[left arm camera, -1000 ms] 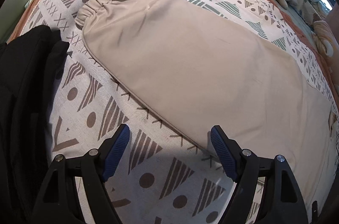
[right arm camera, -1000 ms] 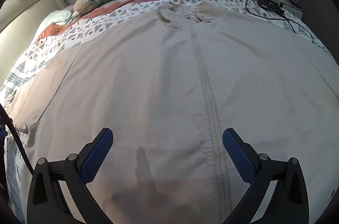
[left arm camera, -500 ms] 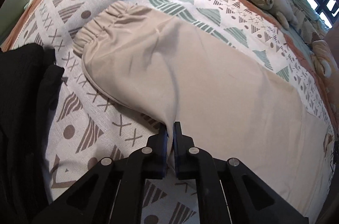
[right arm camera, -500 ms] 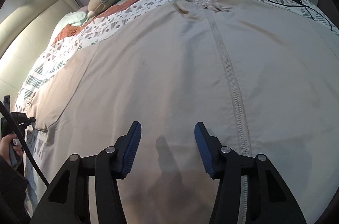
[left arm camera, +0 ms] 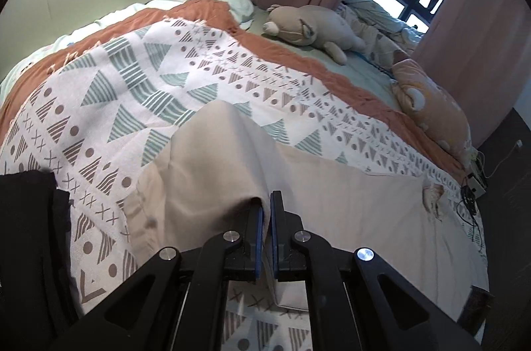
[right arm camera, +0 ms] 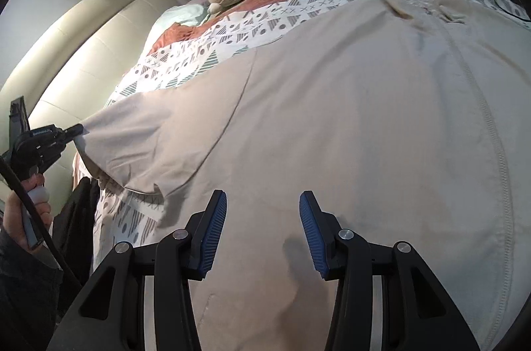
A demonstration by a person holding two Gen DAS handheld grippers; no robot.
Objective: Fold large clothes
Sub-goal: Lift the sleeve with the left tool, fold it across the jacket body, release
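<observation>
A large beige zip jacket [right arm camera: 365,118] lies spread front up on the patterned bedspread [left arm camera: 132,92]. My left gripper [left arm camera: 265,211] is shut on the jacket's sleeve [left arm camera: 219,158] and holds it lifted off the bed; the sleeve drapes down from the jaws. In the right wrist view the left gripper [right arm camera: 78,129] shows at far left with the sleeve [right arm camera: 139,138] stretched up from the jacket body. My right gripper [right arm camera: 263,218] is open and empty, hovering just above the jacket's lower front, left of the zip [right arm camera: 491,131].
Black clothing [left arm camera: 30,238] lies at the bed's left edge. A plush toy [left arm camera: 308,27] and an orange pillow [left arm camera: 431,108] lie at the far side. Cables and a power strip [left arm camera: 474,185] sit at the right edge. A padded headboard [right arm camera: 83,45] is at left.
My left gripper closed on the sleeve and has lifted it up off the bed. My right gripper narrowed its opening and moved left over the jacket.
</observation>
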